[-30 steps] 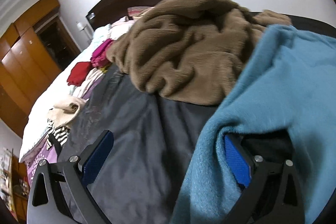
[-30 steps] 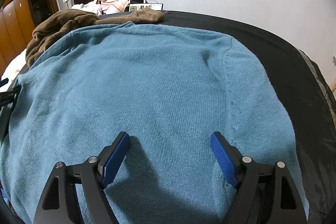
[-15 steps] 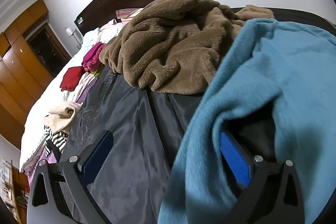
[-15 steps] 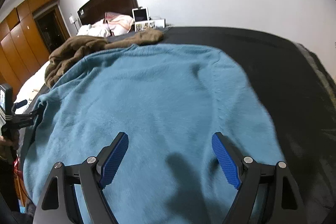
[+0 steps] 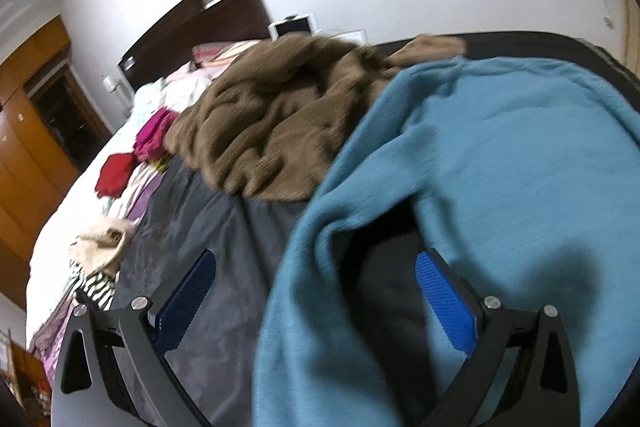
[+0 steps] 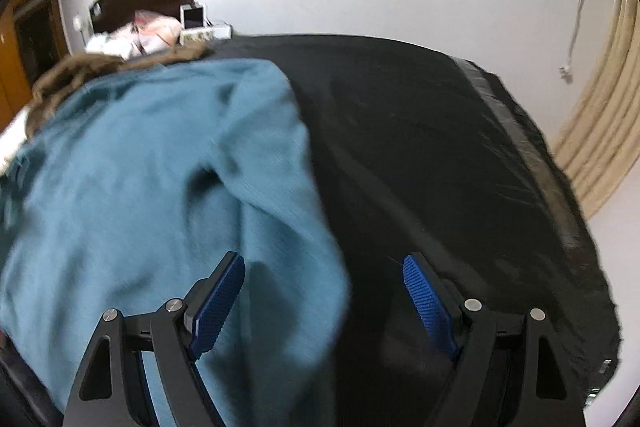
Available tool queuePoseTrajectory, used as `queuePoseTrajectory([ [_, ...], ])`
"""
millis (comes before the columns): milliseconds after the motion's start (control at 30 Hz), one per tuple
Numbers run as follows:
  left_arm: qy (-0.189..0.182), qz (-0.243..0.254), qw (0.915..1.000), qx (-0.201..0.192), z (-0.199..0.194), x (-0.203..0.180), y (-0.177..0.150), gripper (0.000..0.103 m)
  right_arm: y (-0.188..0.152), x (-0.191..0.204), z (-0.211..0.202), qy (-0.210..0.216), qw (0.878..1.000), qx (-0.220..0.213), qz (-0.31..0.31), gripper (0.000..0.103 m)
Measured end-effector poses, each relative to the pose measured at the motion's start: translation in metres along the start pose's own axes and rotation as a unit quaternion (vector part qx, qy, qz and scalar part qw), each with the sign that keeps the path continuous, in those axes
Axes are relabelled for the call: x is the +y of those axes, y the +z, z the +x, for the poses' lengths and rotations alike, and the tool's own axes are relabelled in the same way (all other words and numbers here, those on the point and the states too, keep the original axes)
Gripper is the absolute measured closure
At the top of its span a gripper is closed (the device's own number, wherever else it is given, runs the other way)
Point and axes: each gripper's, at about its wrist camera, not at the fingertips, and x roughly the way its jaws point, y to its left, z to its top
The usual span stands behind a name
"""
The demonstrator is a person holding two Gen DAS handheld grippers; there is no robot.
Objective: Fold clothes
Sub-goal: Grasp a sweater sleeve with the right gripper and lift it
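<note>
A teal knit sweater [image 5: 512,155] lies spread on a dark cloth over the bed. My left gripper [image 5: 316,291] is open at the sweater's left edge. A raised fold of that edge sits between its blue pads, and the right pad [image 5: 444,299] lies in a dark hollow under the fold. In the right wrist view the sweater [image 6: 140,167] fills the left half. My right gripper [image 6: 324,303] is open over its right edge, with the left pad [image 6: 218,303] above the knit and the right pad above the black cloth [image 6: 440,147].
A heap of brown fleece [image 5: 280,123] lies just beyond the sweater. Red [image 5: 114,173], magenta [image 5: 154,135], cream [image 5: 102,245] and striped [image 5: 96,287] clothes trail along the bed's left side. A dark headboard [image 5: 196,23] stands behind, and a beige curtain [image 6: 600,131] hangs at far right.
My right gripper has swung right, from over the sweater's middle to its right edge. My left gripper has tilted up, and more of the sweater's edge now lies between its fingers. Both stay open.
</note>
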Motion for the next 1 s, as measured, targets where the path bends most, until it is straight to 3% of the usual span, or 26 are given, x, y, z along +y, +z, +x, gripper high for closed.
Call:
queuePoseTrajectory([
  [267, -0.068, 0.027, 0.9973, 0.005, 0.021, -0.064, 0.031, 0.002, 0.015, -0.002, 0.021, -0.023, 1.000, 0.003, -0.005, 0.020],
  [400, -0.070, 0.032, 0.9967, 0.025, 0.047, -0.081, 0.041, 0.002, 0.034, -0.013, 0.042, -0.055, 0.998, 0.012, 0.001, 0.020],
  [533, -0.060, 0.031, 0.9971, 0.034, 0.063, -0.083, 0.045, 0.002, 0.056, -0.051, 0.049, -0.118, 0.992, 0.001, 0.044, 0.019],
  [667, -0.050, 0.031, 0.9974, 0.042, 0.079, -0.085, 0.048, 0.002, 0.081, -0.084, 0.049, -0.132, 0.988, -0.016, 0.082, 0.019],
  [833, -0.061, 0.017, 0.9968, 0.049, 0.089, -0.081, 0.047, 0.001, 0.103, -0.054, 0.047, -0.227, 0.972, -0.061, -0.012, 0.019],
  [967, -0.071, 0.008, 0.9962, 0.050, 0.091, -0.078, 0.045, 0.001, 0.094, -0.024, 0.061, -0.280, 0.953, -0.043, -0.104, 0.019],
  [1000, -0.071, 0.008, 0.9962, 0.049, 0.091, -0.078, 0.044, 0.001, 0.089, -0.023, 0.063, -0.276, 0.954, -0.035, -0.107, 0.019],
])
